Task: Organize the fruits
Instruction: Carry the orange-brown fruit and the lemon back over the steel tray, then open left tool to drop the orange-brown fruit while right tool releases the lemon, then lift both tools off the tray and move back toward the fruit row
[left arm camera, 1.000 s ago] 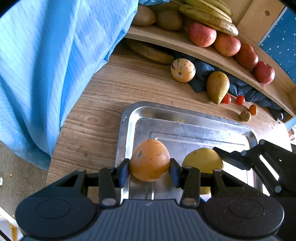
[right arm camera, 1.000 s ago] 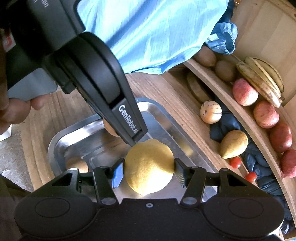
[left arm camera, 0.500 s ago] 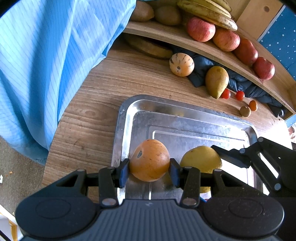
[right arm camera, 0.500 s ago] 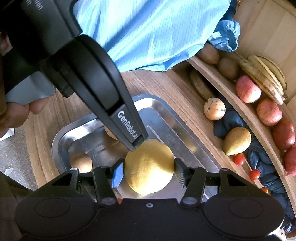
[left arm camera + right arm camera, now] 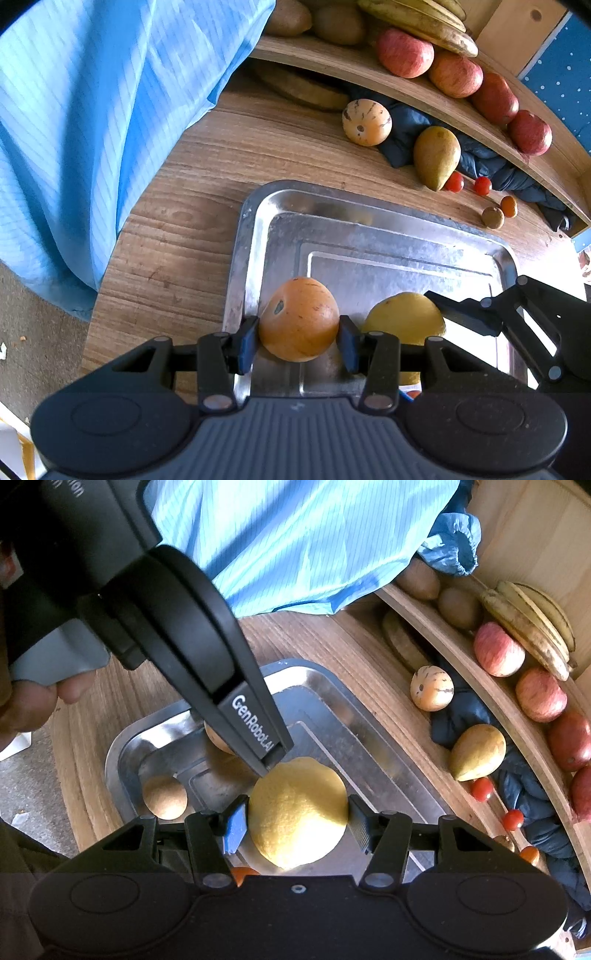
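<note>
Here the left gripper clamps the orange and the right gripper the lemon; so close together over the tray, a careless release could knock either fruit loose.

Light blue striped cloth overhangs the wooden table's left edge; dark blue cloth bunched under the shelf.

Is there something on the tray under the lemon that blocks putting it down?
Nothing visible blocks it. The right gripper holds the lemon over bare tray floor. A small brown fruit lies aside near the corner, and the left gripper holds an orange fruit beside it.
</note>
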`<state>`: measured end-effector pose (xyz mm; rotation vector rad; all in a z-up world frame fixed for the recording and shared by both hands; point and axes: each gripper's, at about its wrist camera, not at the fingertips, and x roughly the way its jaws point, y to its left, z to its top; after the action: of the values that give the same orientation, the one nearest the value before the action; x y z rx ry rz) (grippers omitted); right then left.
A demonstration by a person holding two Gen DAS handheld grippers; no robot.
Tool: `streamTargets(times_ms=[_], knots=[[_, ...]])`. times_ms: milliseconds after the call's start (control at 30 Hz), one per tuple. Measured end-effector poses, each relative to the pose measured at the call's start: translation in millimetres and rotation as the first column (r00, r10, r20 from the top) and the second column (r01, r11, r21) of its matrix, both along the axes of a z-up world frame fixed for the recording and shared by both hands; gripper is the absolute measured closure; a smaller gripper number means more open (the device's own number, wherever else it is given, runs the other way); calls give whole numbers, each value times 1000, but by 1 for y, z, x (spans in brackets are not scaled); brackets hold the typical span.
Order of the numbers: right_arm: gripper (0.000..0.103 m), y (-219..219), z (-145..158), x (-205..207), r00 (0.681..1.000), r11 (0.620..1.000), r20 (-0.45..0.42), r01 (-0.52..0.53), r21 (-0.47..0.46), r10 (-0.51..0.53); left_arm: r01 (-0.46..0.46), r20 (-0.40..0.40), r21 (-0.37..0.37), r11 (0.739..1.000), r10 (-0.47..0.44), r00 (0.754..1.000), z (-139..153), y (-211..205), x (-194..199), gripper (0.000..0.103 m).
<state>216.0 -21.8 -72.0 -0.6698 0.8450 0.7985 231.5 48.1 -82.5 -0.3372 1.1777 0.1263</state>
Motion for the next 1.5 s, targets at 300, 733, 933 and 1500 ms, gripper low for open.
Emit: streamTargets(times_ms=[300,733,933,1500], knots=[[45,0,0,-4,1000,1000,-2,1,-2,-1,-2,2,0,1000,2,1000,0,0,-3,54],[44,-9,6,-9,1000,1000,25,-1,12,1,-20,34,16,1000,19,999,11,-5,-13,47],[35,-16,13,-12,999,999,37,1,33,-2,-36,54,33,999,34,998,22,-9,-20,35],[12,-57,29,-35,999,989,-6,45,142,-44,-79,16,138,987,78,997,40,-30,-65,6]])
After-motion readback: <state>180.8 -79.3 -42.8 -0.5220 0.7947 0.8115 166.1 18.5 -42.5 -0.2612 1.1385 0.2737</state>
